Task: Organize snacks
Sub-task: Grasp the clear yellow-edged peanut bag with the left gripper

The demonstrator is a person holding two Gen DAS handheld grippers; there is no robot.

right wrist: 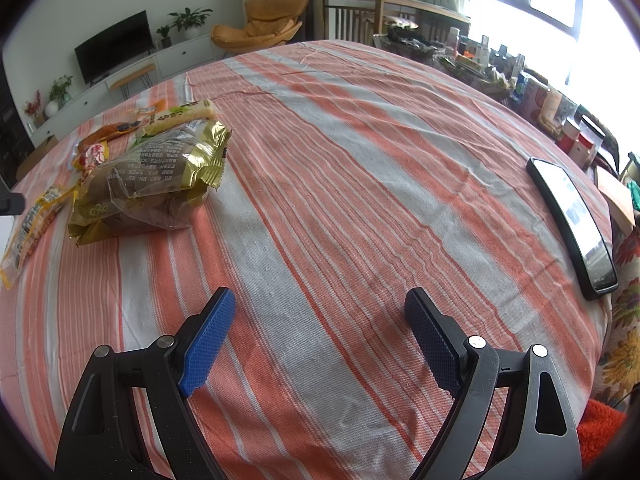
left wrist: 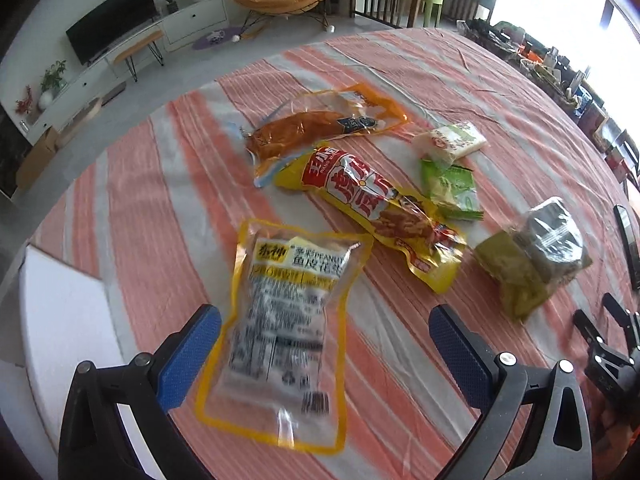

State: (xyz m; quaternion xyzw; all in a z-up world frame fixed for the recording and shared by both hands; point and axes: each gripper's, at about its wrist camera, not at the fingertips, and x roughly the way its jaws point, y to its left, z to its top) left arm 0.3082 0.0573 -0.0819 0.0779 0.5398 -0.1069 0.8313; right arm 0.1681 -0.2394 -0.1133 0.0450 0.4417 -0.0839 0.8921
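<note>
Yellow-edged peanut pouch (left wrist: 280,328) between wide-open left jaws — untouched, right jaws wide open too — over striped cloth (right wrist: 340,160).

A home living room: beyond the striped tablecloth (right wrist: 340,160) stand a television (right wrist: 116,46), orange lounge chair (right wrist: 260,26) and houseplants (right wrist: 190,20).

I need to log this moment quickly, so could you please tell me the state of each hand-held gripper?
Left hand-held gripper: open, holding nothing, peanut bag between its fingers.
Right hand-held gripper: open, empty.
</note>
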